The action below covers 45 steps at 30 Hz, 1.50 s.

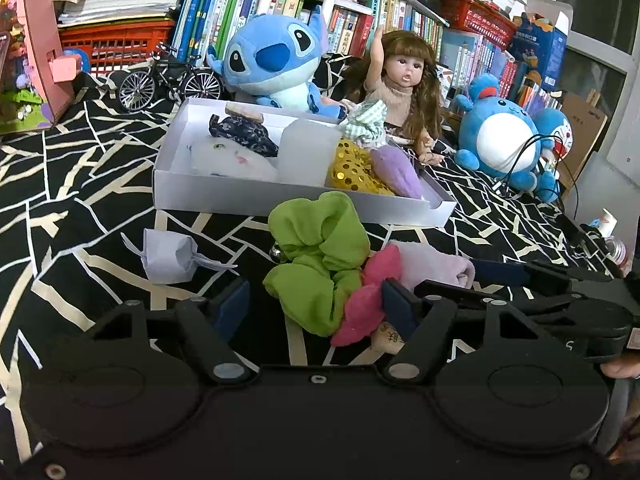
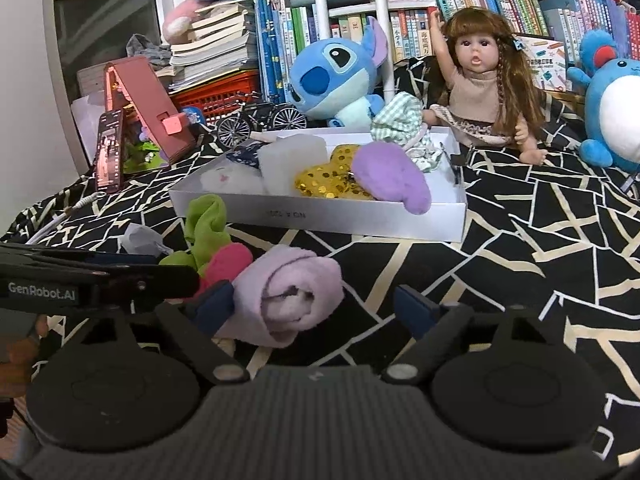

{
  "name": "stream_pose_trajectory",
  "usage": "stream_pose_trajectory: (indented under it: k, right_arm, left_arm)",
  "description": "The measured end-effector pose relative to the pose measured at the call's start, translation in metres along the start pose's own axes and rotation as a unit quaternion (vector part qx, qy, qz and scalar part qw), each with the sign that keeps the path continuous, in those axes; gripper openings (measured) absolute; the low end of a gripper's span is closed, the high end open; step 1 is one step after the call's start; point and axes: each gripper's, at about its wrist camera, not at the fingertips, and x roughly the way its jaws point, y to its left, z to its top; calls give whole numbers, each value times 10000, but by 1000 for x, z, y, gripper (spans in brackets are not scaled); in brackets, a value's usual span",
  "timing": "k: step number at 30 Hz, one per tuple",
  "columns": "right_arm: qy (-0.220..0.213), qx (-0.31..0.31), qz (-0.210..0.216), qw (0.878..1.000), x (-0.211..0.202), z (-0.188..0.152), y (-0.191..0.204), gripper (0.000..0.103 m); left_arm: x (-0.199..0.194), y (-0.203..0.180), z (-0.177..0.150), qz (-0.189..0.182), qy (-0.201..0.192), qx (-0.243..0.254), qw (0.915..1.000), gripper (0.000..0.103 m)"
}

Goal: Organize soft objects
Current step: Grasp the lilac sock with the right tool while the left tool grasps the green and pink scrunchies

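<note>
Lying between the fingers of the left gripper (image 1: 312, 312) are a green scrunchie (image 1: 316, 264) and a pink soft piece (image 1: 368, 300); the right pad is touching the pink piece, the left pad is standing clear of the cloth, so the jaws are apart and clamping nothing. The right wrist view is showing what the left wrist view mostly hides: a rolled lilac sock (image 2: 288, 296) is sitting inside the right gripper (image 2: 316, 308), resting against its left pad, while the other pad is standing well apart from it. That gripper is open, not pressing the sock. Each view is also catching the other gripper entering from the side.

Only the left wrist view is clearly showing a pale crumpled cloth (image 1: 168, 256) lying left of the scrunchie on the black patterned worktop (image 1: 80, 184).

Beyond these, a white box (image 1: 256, 196) is holding a gold sequin item (image 1: 356, 172), a purple plush piece (image 1: 396, 168) and a dark patterned cloth (image 1: 244, 136). Farther back, a blue plush toy (image 1: 268, 60) and a doll (image 1: 400, 84) are sitting in front of the bookshelf (image 1: 224, 4).
</note>
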Motion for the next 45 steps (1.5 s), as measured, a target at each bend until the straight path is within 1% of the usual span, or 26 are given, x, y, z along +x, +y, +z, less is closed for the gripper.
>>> stream_pose_trajectory:
  k: [3,4,5,7,9,10,11,12,14,17,22,24,25,26,27,29,32,34,35,37,40,43,45]
  right_arm:
    - [5,39,69,10000,1,0,0,88]
    - [3,43,91,9999,1,0,0,87]
    - [0,46,112,9999,1,0,0,86]
    - [-21,49,185,9998,0,0,1,79]
    - [-37,16,316,9995,-1,1,4,62]
    - [-50,-21,367,9993,-2,2,6,60]
    - [-67,-68,367,9993,-3,2,8,57]
    - [-87,-118,359,9992,-3,3,11,53]
    - [-119,-200,365,9991,-5,4,15,50]
    - [-154,-279,318,9990,-6,4,19,48]
    - [-313,-316,172,9989,-12,6,20,46]
    - [-349,-310,95,9989,-13,7,19,46]
    - [-371,-321,35,9988,-13,7,19,46]
    - [-378,-332,-24,9987,-13,6,19,46]
    - [-361,-336,-56,9988,-12,6,18,46]
    - [-331,-318,-119,9989,-11,5,17,47]
    - [-305,-362,-256,9985,-9,3,17,48]
    - [-308,-379,-288,9984,-9,1,17,50]
    - [-315,-386,-302,9983,-9,1,17,51]
    - [-328,-421,-339,9980,-10,0,17,52]
    - [-323,-416,-345,9980,-9,0,16,53]
    - [-313,-400,-348,9981,-9,-1,15,53]
    - [-296,-403,-346,9982,-8,-2,15,54]
  left_arm:
    - [3,4,0,-90,45,-130,9999,69]
    - [4,5,0,-116,60,-178,9998,67]
    - [5,6,0,-141,72,-223,9996,59]
    - [6,7,1,-195,69,-279,9994,46]
    - [4,5,2,-237,16,-309,9992,37]
    - [3,2,3,-198,-28,-268,9994,30]
    - [1,-1,4,-143,-93,-155,9997,28]
    - [-2,-5,4,-100,-161,-54,9998,27]
    - [-6,-10,5,-39,-300,102,9995,25]
    - [-11,-13,5,37,-374,209,9991,24]
    - [-19,-14,6,143,-452,321,9984,24]
    - [-21,-14,5,262,-483,431,9976,24]
    - [-21,-15,5,330,-498,507,9969,28]
    - [-22,-17,4,402,-517,593,9961,34]
    - [-22,-18,3,462,-537,677,9952,37]
    - [-21,-21,0,533,-553,800,9938,46]
    - [-17,-24,-2,568,-511,912,9929,57]
    - [-12,-25,-3,616,-479,924,9927,62]
    - [-9,-24,-3,610,-457,900,9930,66]
    - [-5,-24,-3,576,-445,857,9937,71]
    - [6,-26,-1,568,-358,872,9939,71]
    - [14,-26,1,522,-298,774,9952,71]
    - [18,-24,3,472,-265,686,9962,65]
